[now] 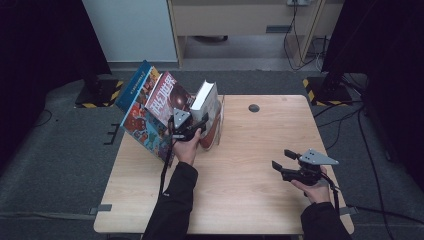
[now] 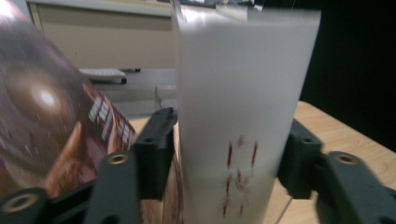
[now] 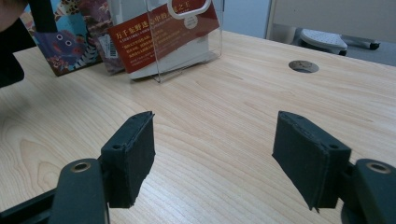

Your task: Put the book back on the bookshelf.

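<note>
A thick white book (image 1: 209, 100) stands on edge in a clear acrylic stand (image 1: 222, 114) at the table's far left. Several colourful books (image 1: 150, 107) lean leftward beside it. My left gripper (image 1: 200, 123) reaches in at that book. In the left gripper view its pale page block (image 2: 233, 93) sits between the jaws of my left gripper (image 2: 229, 151), both pads (image 2: 156, 149) close to its sides; the book is blurred and the jaws are sharp. My right gripper (image 1: 282, 161) hovers open over bare wood at the right, and nothing lies between the jaws of my right gripper (image 3: 215, 144).
The wooden table (image 1: 250, 190) has a round cable hole (image 1: 254, 108) near its far edge. The right gripper view shows the stand (image 3: 187, 60), a red band on the book (image 3: 159, 32), and the hole (image 3: 303, 66). Dark stands with striped feet (image 1: 320, 85) flank the table.
</note>
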Tool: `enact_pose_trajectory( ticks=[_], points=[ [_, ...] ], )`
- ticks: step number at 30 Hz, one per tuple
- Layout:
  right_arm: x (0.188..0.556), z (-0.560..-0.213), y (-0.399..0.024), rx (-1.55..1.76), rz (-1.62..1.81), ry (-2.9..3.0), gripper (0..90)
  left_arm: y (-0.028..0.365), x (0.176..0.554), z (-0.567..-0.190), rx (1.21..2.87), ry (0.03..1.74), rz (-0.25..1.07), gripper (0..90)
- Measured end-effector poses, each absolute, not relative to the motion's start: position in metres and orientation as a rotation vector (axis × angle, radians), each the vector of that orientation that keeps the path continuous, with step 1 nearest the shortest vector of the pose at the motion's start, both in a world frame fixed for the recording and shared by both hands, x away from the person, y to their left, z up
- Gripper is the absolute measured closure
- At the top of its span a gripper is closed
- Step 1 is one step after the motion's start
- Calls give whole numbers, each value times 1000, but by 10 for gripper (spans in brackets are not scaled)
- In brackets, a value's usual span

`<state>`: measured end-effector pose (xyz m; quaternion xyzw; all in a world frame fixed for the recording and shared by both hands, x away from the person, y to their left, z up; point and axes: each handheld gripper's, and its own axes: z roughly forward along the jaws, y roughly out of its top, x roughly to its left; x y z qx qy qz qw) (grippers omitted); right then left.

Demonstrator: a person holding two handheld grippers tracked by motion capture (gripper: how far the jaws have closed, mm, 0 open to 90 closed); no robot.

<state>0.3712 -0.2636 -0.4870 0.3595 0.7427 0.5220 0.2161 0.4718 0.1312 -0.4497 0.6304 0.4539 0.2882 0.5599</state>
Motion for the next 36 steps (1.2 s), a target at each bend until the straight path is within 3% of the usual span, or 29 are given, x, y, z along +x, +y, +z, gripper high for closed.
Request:
enact_pose_trajectory(
  ticks=[6, 15, 25, 32, 36],
  points=[
    [371, -487, -264, 995, 1449, 2059, 295, 125, 472, -452, 1430, 1121, 714, 507],
    [371, -486, -266, 998, 1458, 2049, 297, 124, 475, -453, 1440, 1095, 709, 494],
    [371, -486, -264, 1006, 1461, 2051, 286, 142, 445, -431, 1486, 1023, 680, 360],
    [369, -483, -261, 1007, 1467, 2044, 258, 157, 421, -422, 1573, 967, 698, 317],
    [369, -483, -259, 1022, 1459, 2041, 236, 175, 395, -428, 1640, 937, 637, 293]
  ],
)
